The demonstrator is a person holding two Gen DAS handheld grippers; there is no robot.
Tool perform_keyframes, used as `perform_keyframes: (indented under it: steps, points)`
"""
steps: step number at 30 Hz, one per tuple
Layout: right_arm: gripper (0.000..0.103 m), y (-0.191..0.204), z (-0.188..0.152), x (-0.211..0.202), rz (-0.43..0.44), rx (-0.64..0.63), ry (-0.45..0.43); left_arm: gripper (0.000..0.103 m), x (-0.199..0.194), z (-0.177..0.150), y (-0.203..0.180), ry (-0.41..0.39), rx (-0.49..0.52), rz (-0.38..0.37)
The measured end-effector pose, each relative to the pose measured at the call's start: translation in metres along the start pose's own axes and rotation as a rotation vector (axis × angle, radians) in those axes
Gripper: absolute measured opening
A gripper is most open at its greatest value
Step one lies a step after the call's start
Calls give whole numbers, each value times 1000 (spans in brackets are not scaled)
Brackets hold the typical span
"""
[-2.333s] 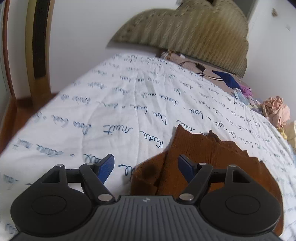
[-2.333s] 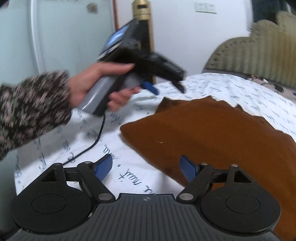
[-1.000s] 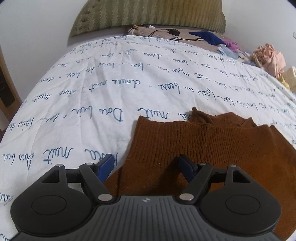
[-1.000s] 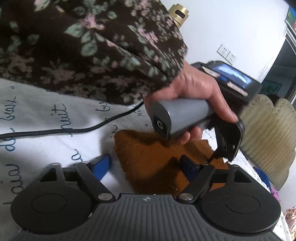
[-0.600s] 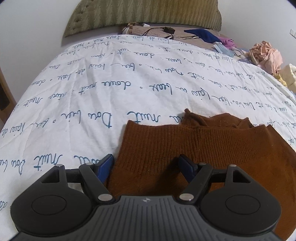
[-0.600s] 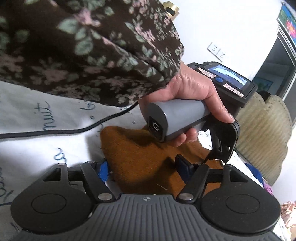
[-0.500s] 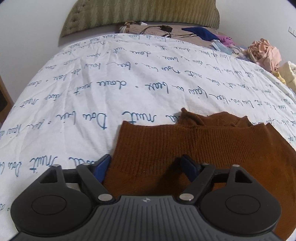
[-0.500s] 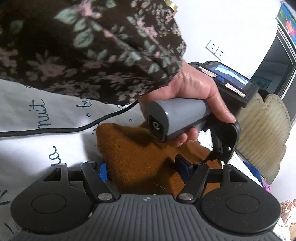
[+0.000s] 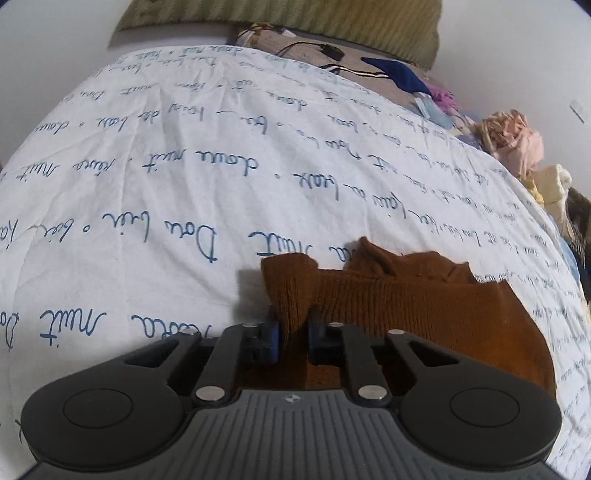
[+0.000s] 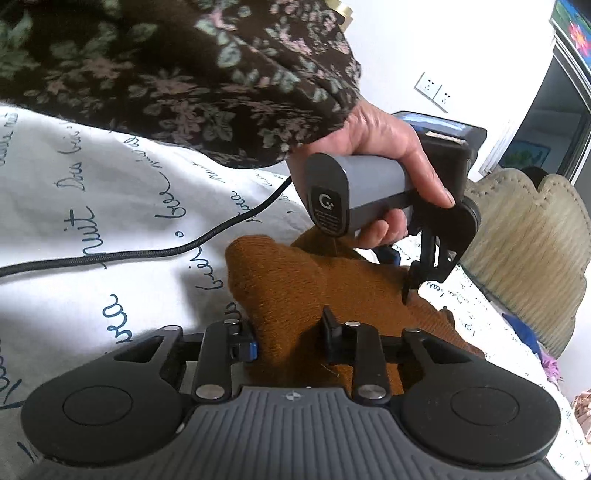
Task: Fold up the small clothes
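Left tongs: clamped tight on a raised ribbed fold at the near left corner of the brown knit garment; the pinched fabric is seen standing up between the blue pads.
Left hand: wrapped around the grey handle, floral sleeve drawn across the top of the right wrist view, black cable trailed over the bedspread.
Right tongs: closed in on a bunched corner of the same garment, the knit squeezed between both fingers.
Garment position: laid on the white bedspread with blue script, near its front edge, corners lifted at both grips.
Open room: a wide stretch of bedspread is left bare beyond and to the left of the garment.
Far edge: a green headboard is seen behind; a heap of loose clothes is piled along the right side, well apart from the garment.
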State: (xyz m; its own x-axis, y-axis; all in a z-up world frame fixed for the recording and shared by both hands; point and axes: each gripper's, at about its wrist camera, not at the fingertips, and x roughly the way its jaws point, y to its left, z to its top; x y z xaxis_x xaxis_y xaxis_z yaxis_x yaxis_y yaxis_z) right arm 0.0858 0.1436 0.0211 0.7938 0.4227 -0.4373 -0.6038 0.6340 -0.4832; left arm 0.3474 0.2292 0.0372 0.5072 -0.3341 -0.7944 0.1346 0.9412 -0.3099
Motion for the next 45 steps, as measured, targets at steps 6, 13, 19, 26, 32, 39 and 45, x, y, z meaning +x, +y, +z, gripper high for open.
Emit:
perform_keyframes:
  steps: [6, 13, 19, 26, 32, 39, 45]
  points:
    - [23, -25, 3, 4, 17, 46, -8, 10, -2, -1, -4, 4, -29, -31]
    - [25, -34, -1, 10, 40, 62, 4, 12, 0, -1, -25, 27, 149, 127]
    - [38, -25, -3, 6, 61, 49, 10, 18, -6, 1, -26, 46, 213, 137]
    - [40, -30, -6, 16, 69, 55, 9, 63, -7, -4, 6, 82, 92, 23]
    - [41, -27, -3, 11, 76, 62, 12, 72, 1, -7, 1, 93, 70, -13]
    - [45, -26, -3, 12, 83, 67, 8, 67, 7, -11, -2, 199, 23, -165]
    - [45, -30, -4, 11, 94, 84, 6, 24, 20, -4, -5, 152, -38, -173]
